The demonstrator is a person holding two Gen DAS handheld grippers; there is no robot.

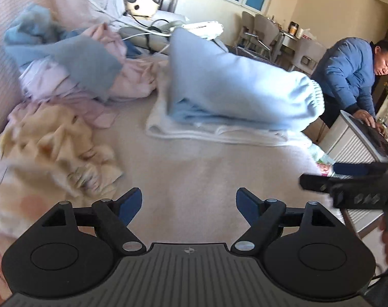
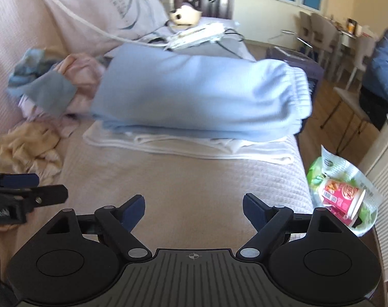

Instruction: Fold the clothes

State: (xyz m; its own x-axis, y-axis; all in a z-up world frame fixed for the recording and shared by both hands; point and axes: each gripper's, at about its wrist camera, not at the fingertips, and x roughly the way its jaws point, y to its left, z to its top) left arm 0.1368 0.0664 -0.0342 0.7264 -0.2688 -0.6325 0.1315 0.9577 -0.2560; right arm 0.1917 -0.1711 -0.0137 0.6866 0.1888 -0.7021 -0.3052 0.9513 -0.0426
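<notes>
A folded light blue garment (image 1: 234,89) (image 2: 199,94) lies on top of a folded white one (image 1: 214,133) (image 2: 188,145) on the beige cover of a sofa (image 2: 181,184). To the left is a loose heap: a grey-blue piece (image 1: 86,64), pink pieces (image 1: 132,76) and a crumpled cream piece (image 1: 55,143) (image 2: 25,145). My left gripper (image 1: 188,202) (image 2: 52,186) is open over bare cover in front of the folded stack, nothing between its fingers. My right gripper (image 2: 194,204) (image 1: 319,176) is open too, empty, to the right of the left one.
A person in a blue jacket (image 1: 347,76) leans over a white slatted cabinet (image 1: 355,145) right of the sofa. A bag holding a red cup (image 2: 342,197) hangs off the sofa's right edge. Cables and a power strip (image 2: 199,33) lie behind the stack. Chairs (image 2: 319,33) stand far right.
</notes>
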